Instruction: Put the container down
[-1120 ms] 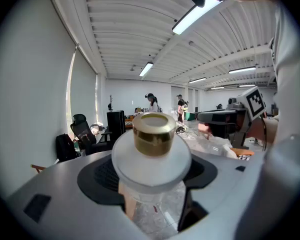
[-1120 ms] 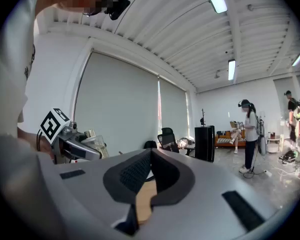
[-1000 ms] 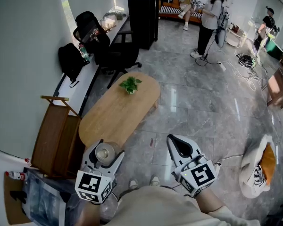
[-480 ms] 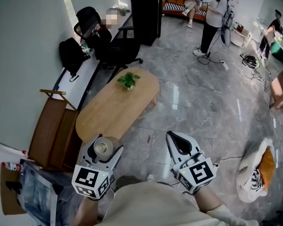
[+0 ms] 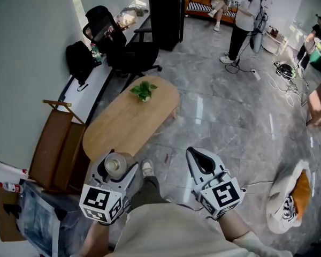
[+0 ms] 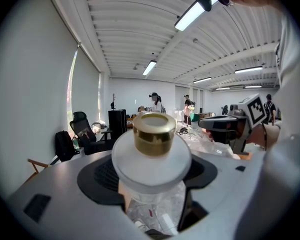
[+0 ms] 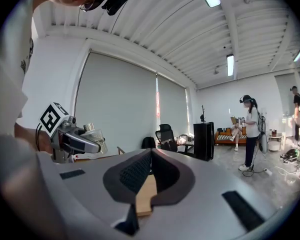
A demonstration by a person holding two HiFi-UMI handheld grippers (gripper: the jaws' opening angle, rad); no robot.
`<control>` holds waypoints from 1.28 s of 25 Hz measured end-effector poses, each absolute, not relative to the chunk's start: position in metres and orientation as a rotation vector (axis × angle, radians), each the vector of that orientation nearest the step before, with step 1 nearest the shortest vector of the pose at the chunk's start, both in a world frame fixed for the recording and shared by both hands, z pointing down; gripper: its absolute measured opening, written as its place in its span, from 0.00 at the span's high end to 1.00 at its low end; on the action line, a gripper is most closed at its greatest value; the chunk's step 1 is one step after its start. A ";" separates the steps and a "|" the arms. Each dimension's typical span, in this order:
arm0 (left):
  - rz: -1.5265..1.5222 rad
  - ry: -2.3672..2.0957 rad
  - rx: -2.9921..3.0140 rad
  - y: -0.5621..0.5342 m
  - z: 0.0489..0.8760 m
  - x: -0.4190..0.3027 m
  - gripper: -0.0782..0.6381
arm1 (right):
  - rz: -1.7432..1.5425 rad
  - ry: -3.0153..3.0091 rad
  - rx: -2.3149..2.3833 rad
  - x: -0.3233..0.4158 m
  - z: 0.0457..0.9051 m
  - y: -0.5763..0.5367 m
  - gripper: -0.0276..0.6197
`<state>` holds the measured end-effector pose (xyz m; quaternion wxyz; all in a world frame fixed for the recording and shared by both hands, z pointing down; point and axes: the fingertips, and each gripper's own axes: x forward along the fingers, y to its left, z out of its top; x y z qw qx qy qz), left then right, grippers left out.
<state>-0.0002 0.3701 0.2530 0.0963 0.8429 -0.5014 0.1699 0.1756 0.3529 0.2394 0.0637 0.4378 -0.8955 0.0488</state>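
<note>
Right, L tool [image 5: 117,166] is clamped on the container [image 6: 153,154]: a clear jar w/ a gold cap [image 6: 154,133] & a wide white collar under it. The jar stands upright betw. the two jaws, which press its sides. Container is up in the air in that tool, not set on any surface. In the head view it sits over the near end of the oval wooden bench [image 5: 129,123], tho whether it's above the bench top or just short of the edge I can't tell. R tool [image 5: 202,160] is beside the L one & apart from it. Its jaws are brought together tip to tip w/ nothing betw. them, pointing out over the grey stone floor [image 5: 224,122]. Each tool's marker cube faces up toward the head cam. The person's shoe [image 5: 147,168] shows on the floor betw. the two tools. Toward the bench's far end stands a small green plant [image 5: 143,91]. Left of the bench is a folding wooden chair [image 5: 56,143], near the wall. Further out are a black office chair [image 5: 129,58] & a black backpack [image 5: 79,64], then a tall black cabinet [image 5: 168,12]. A standing person [image 5: 245,20] is at the far side of the room. A white & orange bag [image 5: 290,197] lies on the floor well to the right.
</note>
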 end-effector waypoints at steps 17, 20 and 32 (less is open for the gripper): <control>0.520 -1.465 2.453 0.235 0.293 -0.028 0.43 | 0.180 -2.651 1.279 0.143 0.277 0.219 0.96; 0.521 -1.452 2.439 0.200 0.297 -0.040 0.43 | 0.185 -2.643 1.255 0.128 0.279 0.184 0.96; 0.557 -1.391 2.432 0.037 0.299 -0.096 0.43 | 0.208 -2.602 1.238 0.067 0.273 0.019 0.96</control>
